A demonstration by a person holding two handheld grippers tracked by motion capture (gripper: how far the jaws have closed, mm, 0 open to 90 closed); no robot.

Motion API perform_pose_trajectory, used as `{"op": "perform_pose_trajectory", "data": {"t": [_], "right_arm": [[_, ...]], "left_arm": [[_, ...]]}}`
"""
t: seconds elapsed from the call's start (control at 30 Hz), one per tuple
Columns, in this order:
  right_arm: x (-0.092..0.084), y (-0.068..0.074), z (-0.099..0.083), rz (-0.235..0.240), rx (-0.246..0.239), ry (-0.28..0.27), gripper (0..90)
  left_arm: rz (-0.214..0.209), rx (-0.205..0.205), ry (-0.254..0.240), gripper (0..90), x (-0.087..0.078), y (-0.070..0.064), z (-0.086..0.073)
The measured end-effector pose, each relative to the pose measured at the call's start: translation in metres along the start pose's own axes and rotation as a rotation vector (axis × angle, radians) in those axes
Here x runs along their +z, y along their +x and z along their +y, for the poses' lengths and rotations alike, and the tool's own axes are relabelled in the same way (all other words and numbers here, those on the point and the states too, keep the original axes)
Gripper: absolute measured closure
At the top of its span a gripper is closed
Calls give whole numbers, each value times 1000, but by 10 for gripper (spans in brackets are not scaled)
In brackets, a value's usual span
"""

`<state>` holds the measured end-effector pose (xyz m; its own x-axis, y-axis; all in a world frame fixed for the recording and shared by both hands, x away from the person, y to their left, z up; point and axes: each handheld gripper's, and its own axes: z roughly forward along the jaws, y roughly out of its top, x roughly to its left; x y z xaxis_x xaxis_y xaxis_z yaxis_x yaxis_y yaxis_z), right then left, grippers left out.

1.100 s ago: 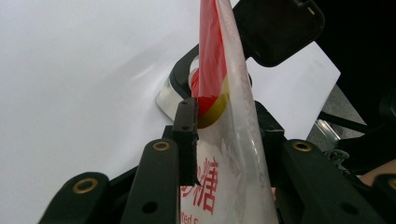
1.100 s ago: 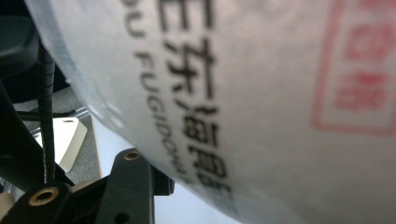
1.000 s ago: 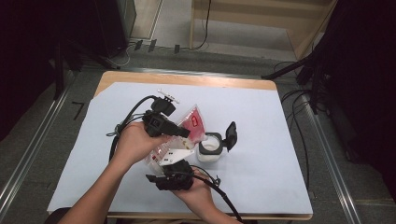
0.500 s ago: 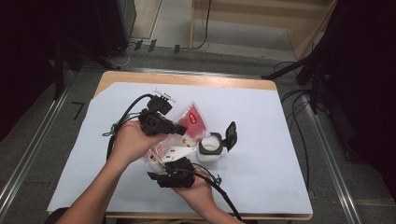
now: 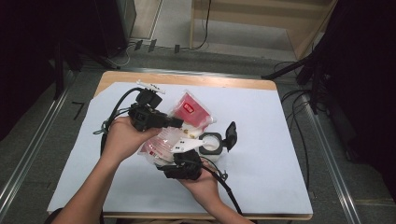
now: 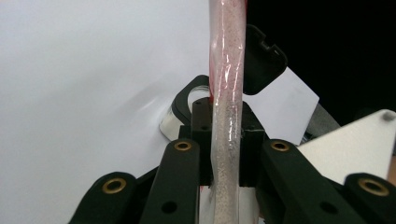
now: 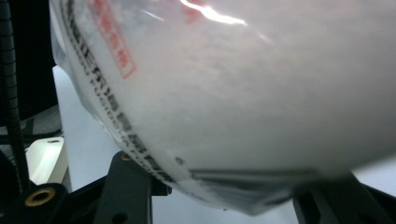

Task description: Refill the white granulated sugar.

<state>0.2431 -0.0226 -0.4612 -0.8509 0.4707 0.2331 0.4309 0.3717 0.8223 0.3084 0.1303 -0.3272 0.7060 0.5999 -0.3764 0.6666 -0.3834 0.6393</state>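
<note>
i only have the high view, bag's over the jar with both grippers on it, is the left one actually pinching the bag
Observer: Yes. In the left gripper view the left gripper has its pads pressed on a thin edge of the bag.
Operator: what's in the bag
Observer: Fine white grains show through the clear film there.
Operator: and the right one
Observer: In the right gripper view the right gripper has the bag's bulging bottom sitting between its jaws.
Operator: jar lid
Observer: The jar lies beyond the bag, its black lid flipped up.

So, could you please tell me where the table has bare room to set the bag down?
The white sheet is bare right of the jar to its edge, and along the left edge past the cables. The middle is crowded: bag, jar, both hands.
</note>
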Motion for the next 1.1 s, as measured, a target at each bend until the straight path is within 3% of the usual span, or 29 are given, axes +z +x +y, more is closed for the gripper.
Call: {"op": "perform_pose_trajectory", "data": {"t": [0.3, 0.43, 0.5, 0.57, 0.67, 0.77, 0.8, 0.87, 0.93, 1.1], "right_arm": [[-5, -8, 1, -38, -43, -11, 529], [-6, -14, 1, -53, -18, -5, 520], [-9, -21, 1, -61, 21, -5, 512], [-10, -25, 1, -77, 30, -6, 512], [-14, -31, 2, -94, 79, -1, 520], [-15, -35, 2, -97, 89, -3, 526], [-17, -36, 3, -128, 80, -1, 530], [-18, -37, 4, -143, 70, 14, 529], [-18, -41, 4, -137, 84, 19, 532], [-19, -45, 5, -85, 108, 24, 542]], "left_arm": [[-24, 9, -31, 835, -10, 4, -1], [6, 16, -36, 846, -15, 5, -1], [-7, 7, -44, 849, -18, 6, -1], [-10, 11, -48, 850, -21, 7, -1], [6, 25, -44, 855, -26, 7, -1], [2, 26, -45, 858, -29, 7, -2], [11, 42, -29, 863, -31, 7, -2], [-2, 54, -19, 871, -32, 7, -2], [-13, 81, 3, 873, -35, 7, -3], [-7, 81, -8, 877, -38, 9, -3]]}}
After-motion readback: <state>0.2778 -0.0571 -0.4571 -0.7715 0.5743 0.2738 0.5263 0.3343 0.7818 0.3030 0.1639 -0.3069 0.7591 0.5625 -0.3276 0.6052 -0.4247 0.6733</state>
